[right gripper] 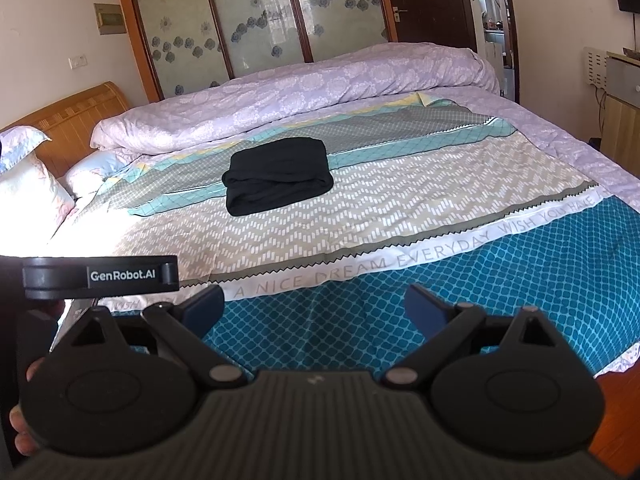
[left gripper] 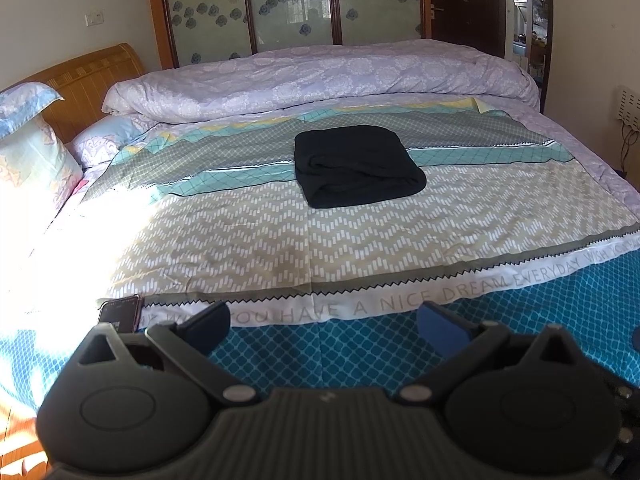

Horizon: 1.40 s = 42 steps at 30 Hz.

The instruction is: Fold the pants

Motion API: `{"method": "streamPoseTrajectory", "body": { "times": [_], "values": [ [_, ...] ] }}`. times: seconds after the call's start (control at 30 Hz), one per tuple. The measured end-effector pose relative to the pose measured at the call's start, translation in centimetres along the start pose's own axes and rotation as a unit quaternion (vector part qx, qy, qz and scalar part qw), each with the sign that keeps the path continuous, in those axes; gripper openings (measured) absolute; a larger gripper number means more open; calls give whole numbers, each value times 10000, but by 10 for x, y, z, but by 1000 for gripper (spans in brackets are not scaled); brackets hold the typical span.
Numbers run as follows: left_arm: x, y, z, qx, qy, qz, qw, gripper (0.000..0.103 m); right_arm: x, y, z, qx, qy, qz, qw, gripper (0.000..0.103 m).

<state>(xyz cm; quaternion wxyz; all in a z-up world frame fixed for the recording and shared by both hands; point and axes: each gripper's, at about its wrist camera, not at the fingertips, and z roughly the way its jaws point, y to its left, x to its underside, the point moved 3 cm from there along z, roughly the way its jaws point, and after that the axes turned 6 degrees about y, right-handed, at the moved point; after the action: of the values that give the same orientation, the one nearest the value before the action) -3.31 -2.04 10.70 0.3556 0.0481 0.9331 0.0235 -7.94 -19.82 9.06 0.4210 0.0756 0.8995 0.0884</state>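
Black pants (left gripper: pixel 356 166) lie folded into a compact rectangle on the patterned sheet in the middle of the bed; they also show in the right wrist view (right gripper: pixel 278 176). My left gripper (left gripper: pixel 324 324) is open and empty, held back over the bed's near blue edge, far from the pants. My right gripper (right gripper: pixel 314 306) is open and empty, also over the near blue edge, well short of the pants. The left gripper's body (right gripper: pixel 100 274) shows at the left of the right wrist view.
A rolled lilac duvet (left gripper: pixel 320 76) lies along the far side of the bed. Pillows (left gripper: pixel 32 160) and a wooden headboard (left gripper: pixel 92 76) are at the left. A phone (left gripper: pixel 120 312) lies near the bed's front edge. A wooden cabinet (right gripper: pixel 620 112) stands at the right.
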Motion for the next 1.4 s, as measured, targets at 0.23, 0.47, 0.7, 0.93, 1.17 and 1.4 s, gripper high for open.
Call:
{"method": "streamPoseTrajectory", "body": {
  "times": [0.23,0.47,0.7,0.93,1.17,1.4],
  "values": [
    [0,1,0,3,25,-11,10000,103,0,0,-1,8,-23,8,10000,98],
    [0,1,0,30,18,-19,10000,103,0,0,-1,12,-26,1,10000,98],
    [0,1,-1,25,28,-29,10000,103,2,1,-1,18,-18,25,10000,98],
    [0,1,-1,33,29,-32,10000,103,3,2,-1,17,-13,11,10000,98],
    [0,1,0,37,53,-37,10000,103,3,2,0,19,-10,19,10000,98],
    [0,2,0,31,44,-43,10000,103,4,1,0,10,-11,25,10000,98]
  ]
}}
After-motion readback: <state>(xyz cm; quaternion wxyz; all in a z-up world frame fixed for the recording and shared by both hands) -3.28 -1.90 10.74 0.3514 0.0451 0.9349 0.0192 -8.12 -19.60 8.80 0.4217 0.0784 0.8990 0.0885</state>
